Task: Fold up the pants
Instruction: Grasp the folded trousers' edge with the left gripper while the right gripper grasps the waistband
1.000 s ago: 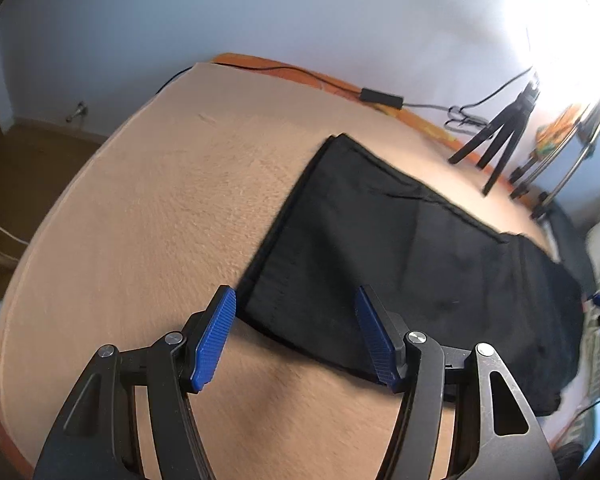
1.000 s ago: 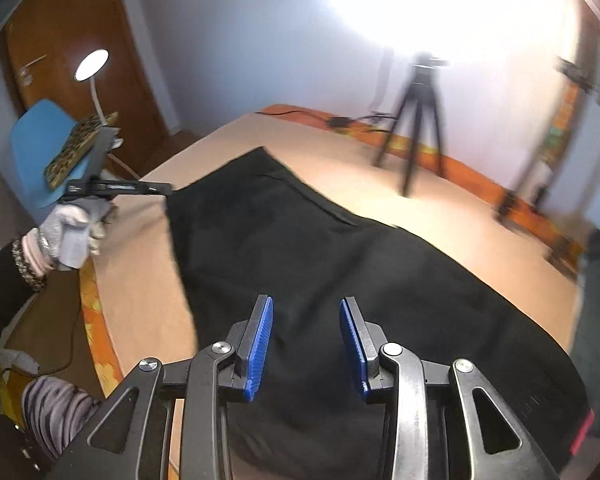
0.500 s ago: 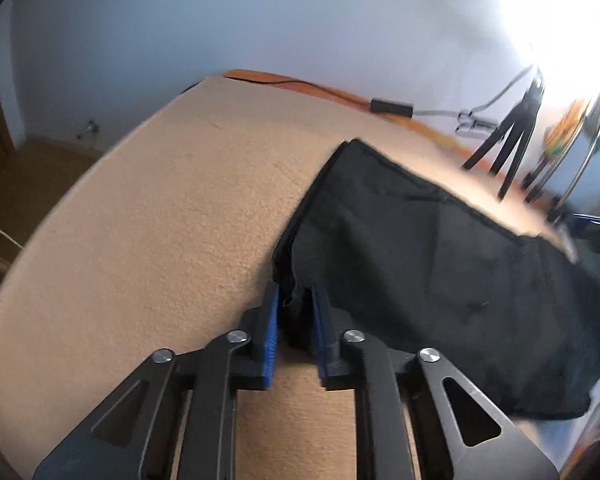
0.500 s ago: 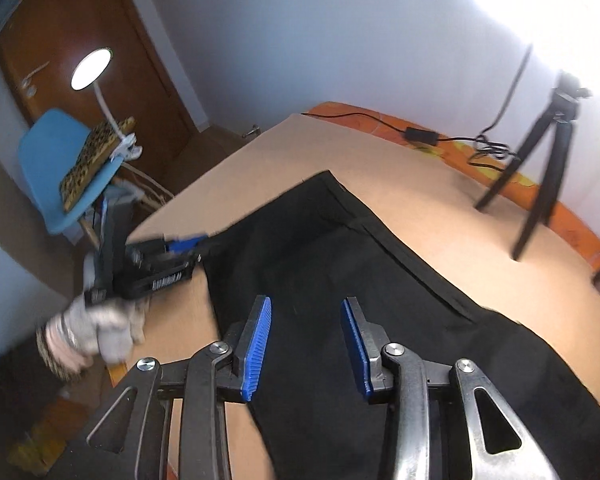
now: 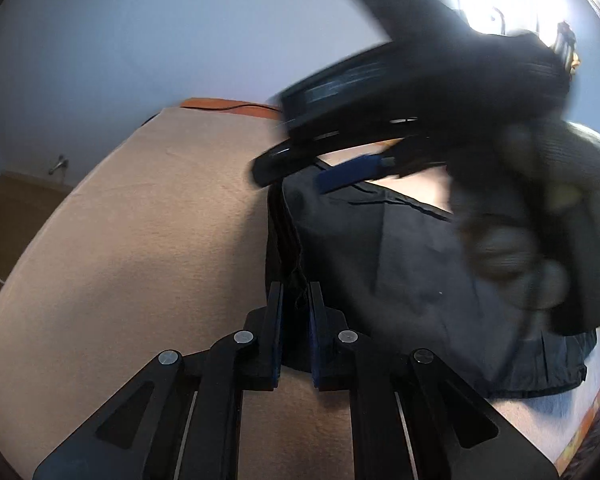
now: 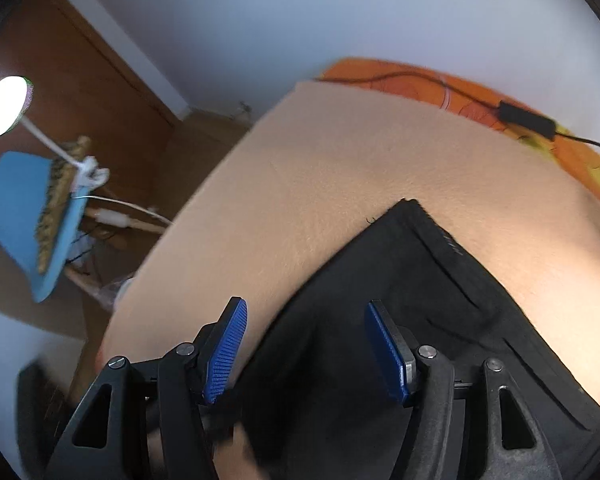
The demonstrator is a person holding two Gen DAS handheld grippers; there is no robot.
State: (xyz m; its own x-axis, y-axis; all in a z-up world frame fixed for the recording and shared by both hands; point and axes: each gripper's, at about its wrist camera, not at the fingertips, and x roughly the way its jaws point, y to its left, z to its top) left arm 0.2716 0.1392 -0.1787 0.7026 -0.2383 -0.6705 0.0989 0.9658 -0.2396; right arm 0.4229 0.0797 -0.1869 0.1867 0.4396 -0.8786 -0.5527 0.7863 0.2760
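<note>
Pants (image 5: 420,272): black, lying flat on the beige bed (image 5: 140,240), long axis running away to the right of the left claw.
Left claw (image 5: 296,320): closed tight, pinching the near corner of the pants hem.
Right claw (image 6: 304,344): jaws opening, nothing pressed between them; hem edge lies just under it.
Far hem corner (image 6: 410,210): straight ahead of the right claw, probably its next grip.

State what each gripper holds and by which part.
The left gripper is shut on the black pants, pinching their near corner edge. The right gripper holds nothing; its jaws are opening above the pants.
</note>
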